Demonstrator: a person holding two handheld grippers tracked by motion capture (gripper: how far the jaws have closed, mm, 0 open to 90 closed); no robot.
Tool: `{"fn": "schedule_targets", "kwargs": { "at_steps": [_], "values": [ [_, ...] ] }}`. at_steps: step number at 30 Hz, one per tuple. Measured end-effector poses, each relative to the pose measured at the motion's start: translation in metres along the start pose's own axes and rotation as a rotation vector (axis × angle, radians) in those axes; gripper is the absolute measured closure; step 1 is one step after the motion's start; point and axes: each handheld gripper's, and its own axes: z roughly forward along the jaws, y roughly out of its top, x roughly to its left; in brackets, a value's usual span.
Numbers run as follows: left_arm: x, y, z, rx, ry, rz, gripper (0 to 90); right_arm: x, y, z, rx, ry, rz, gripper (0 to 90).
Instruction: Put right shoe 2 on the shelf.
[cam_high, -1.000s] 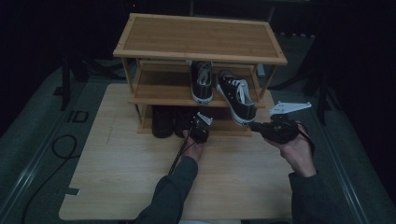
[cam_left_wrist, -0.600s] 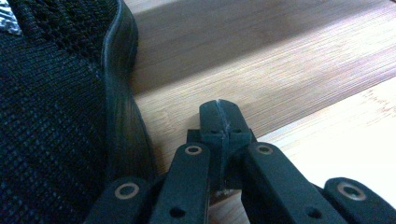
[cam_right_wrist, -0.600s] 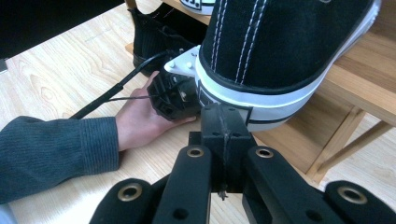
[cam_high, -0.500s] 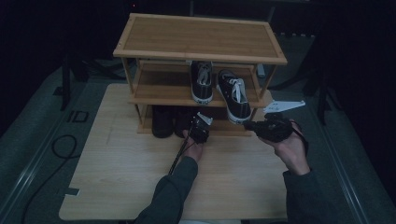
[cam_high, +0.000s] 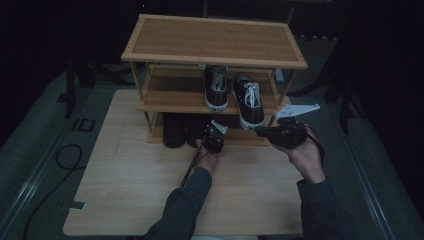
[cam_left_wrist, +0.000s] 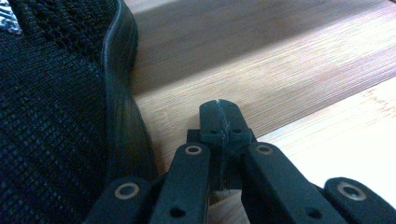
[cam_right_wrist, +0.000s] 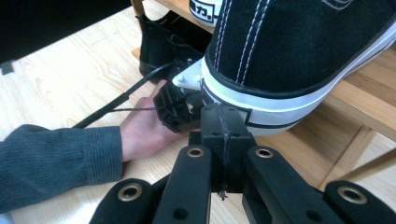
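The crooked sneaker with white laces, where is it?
In the high view, the crooked sneaker sits on the rack's middle shelf, right of its straight partner, heel overhanging the edge by the right gripper.

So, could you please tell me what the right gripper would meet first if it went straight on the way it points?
Most likely the white rubber heel of the black canvas sneaker on the middle shelf: the shut right gripper points at it from very close, though contact is hard to judge.
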Motion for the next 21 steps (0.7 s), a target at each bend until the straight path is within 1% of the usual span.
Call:
{"fn": "schedule_targets", "kwargs": {
  "at_steps": [1,3,6,8,9,11,14,15,17,21],
  "values": [
    [0.0,0.0,0.0,0.0,0.0,0.001,90.0,-0.001,0.0,0.0,-0.001,0.006,0.001,90.0],
    [0.0,0.0,0.0,0.0,0.0,0.001,90.0,-0.001,0.002,0.001,0.0,-0.001,-0.001,90.0],
    [0.0,0.0,0.0,0.0,-0.001,0.0,90.0,-0.003,0.003,0.002,0.001,-0.027,-0.003,90.0],
    [0.0,0.0,0.0,-0.004,0.0,-0.006,90.0,-0.007,0.002,0.002,0.007,-0.059,0.007,90.0],
    [0.0,0.0,0.001,-0.008,0.0,-0.009,90.0,-0.01,0.001,0.003,0.01,-0.058,0.018,90.0],
    [0.0,0.0,0.0,-0.004,0.0,-0.003,90.0,-0.014,-0.002,0.005,0.011,-0.048,0.029,90.0],
    [-0.001,0.0,0.001,-0.009,0.002,-0.008,90.0,-0.015,-0.002,0.006,0.008,-0.046,0.03,90.0],
    [0.0,0.0,0.0,-0.001,0.0,0.001,90.0,-0.015,-0.001,0.006,0.006,-0.047,0.029,90.0],
    [0.0,0.0,0.0,-0.002,0.001,0.001,90.0,-0.014,0.001,0.007,0.001,-0.044,0.027,90.0],
    [0.0,0.0,0.0,-0.001,0.0,0.0,90.0,-0.015,0.007,0.007,-0.004,-0.061,0.019,90.0]
  ]
}}
